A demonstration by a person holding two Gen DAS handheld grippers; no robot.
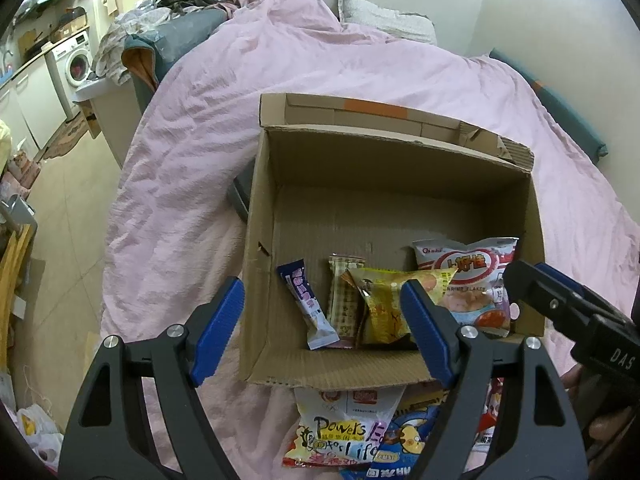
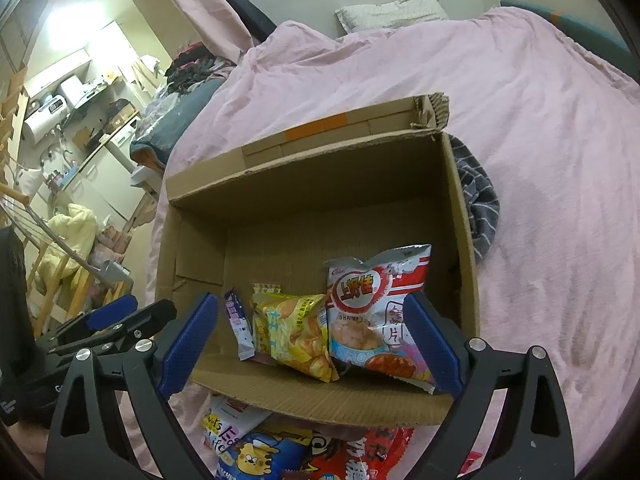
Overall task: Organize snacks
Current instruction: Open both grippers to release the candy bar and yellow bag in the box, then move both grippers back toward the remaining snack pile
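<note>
Jaws wide apart on the left gripper (image 1: 322, 330), nothing between them, nothing touched. Through the left wrist view, the cardboard box (image 1: 404, 160) sits on the pink bed (image 1: 192, 128) straight ahead of the jaws, and its near wall runs across the gap between the two fingers. Inside, against that near wall, four packets are lined up: a slim blue stick packet (image 1: 308, 306) toward the left finger, a checked wrapper (image 1: 344, 300) beside it, a yellow chip bag (image 1: 390, 304) partly hidden by the right finger, and the shrimp flakes bag (image 1: 474, 284) beyond it. Below the jaws, outside the box, a "Powers" bag (image 1: 340, 428) and a blue cartoon bag (image 1: 408, 444) lie on the bed.

Over to the right wrist view: the right gripper (image 2: 312, 342) is spread just as wide and carries nothing. The same four packets sit between its fingers in the box. Beneath the jaws, a red bag (image 2: 356, 458) lies with the others on the bed, unpacked.

My read: roughly halfway. Four snacks are boxed, at least three wait outside, and both grippers are free for the next pick.
</note>
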